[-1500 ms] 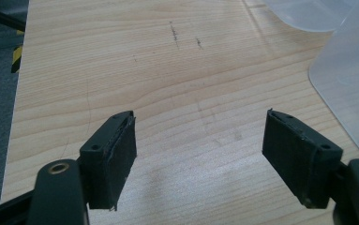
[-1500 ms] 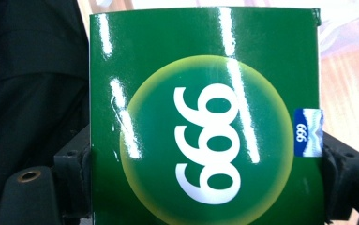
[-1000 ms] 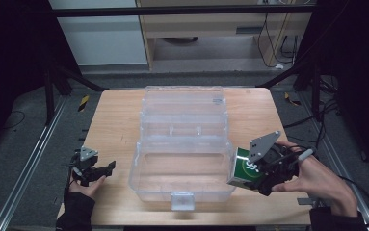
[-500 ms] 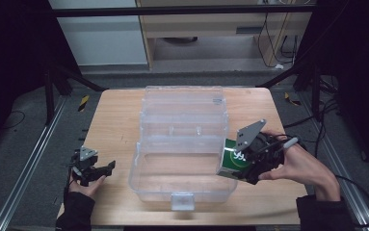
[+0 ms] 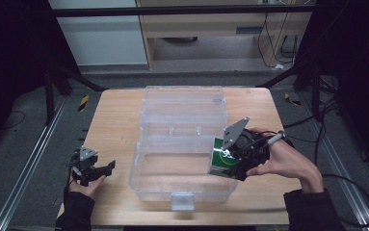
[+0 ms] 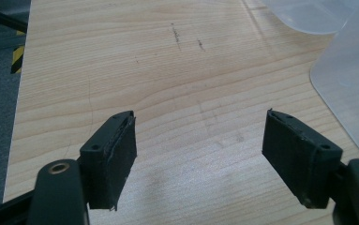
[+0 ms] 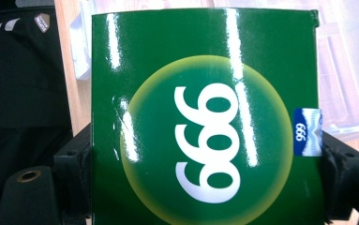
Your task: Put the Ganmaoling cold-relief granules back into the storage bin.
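The right gripper [image 5: 228, 161] is clamped on a green box [image 5: 223, 162], one jaw pressed to each side of it. In the right gripper view the box [image 7: 205, 117] bears a pale yellow-green disc with white numerals printed large across it (they read as 999 or 666, depending on which way up it goes) and a small blue label at one edge. In the high view the box hangs tilted over the right rim of the front half of a clear plastic case [image 5: 172, 187], above the worktop [image 5: 114, 125] and not resting on anything that can be made out. The case lies open, its other half spread out toward the far edge of the worktop; a white latch shows on its near wall.

The left gripper [image 5: 95, 169] sits at the near left corner of the worktop, well apart from the case. In the left gripper view the jaws stand wide apart with bare wood [image 6: 177, 84] between them, and the case's edge [image 6: 350, 89] shows at the right.
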{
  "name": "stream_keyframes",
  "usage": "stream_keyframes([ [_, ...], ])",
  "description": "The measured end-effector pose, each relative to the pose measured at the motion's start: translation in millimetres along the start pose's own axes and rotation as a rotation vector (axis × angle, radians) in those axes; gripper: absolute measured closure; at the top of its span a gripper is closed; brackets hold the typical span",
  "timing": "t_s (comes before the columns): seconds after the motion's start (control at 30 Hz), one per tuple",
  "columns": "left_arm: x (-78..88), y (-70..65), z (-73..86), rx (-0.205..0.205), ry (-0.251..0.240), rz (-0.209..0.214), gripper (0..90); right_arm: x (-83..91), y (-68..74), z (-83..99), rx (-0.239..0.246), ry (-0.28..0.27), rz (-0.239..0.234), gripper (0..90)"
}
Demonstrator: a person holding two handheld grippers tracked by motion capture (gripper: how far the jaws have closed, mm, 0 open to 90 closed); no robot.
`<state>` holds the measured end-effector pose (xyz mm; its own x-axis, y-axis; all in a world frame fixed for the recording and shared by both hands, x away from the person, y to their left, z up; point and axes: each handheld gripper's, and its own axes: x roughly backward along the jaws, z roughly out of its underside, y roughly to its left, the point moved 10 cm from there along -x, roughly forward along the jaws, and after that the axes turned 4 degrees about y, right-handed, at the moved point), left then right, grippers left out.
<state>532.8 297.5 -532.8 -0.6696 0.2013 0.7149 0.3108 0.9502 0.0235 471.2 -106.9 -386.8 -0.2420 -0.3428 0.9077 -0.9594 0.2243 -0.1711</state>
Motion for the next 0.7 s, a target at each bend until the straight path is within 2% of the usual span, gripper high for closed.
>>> stream_keyframes([
  [0.27,0.2,0.3,-0.1,0.001,0.0,0.0,26.3,-10.2,0.7,-6.0,0.011,-0.002,-0.008,16.2],
  [0.37,0.6,0.5,-0.2,0.001,0.0,0.0,26.3,-15.1,0.9,-7.2,0.019,0.007,-0.004,16.2],
  [0.53,1.2,1.1,-0.7,0.003,-0.005,-0.001,26.4,-22.6,4.8,-9.4,0.024,0.022,-0.023,16.2],
  [0.7,1.8,1.4,-0.9,0.005,-0.007,-0.001,26.4,-28.9,4.1,-10.0,0.034,0.03,-0.017,16.2],
])
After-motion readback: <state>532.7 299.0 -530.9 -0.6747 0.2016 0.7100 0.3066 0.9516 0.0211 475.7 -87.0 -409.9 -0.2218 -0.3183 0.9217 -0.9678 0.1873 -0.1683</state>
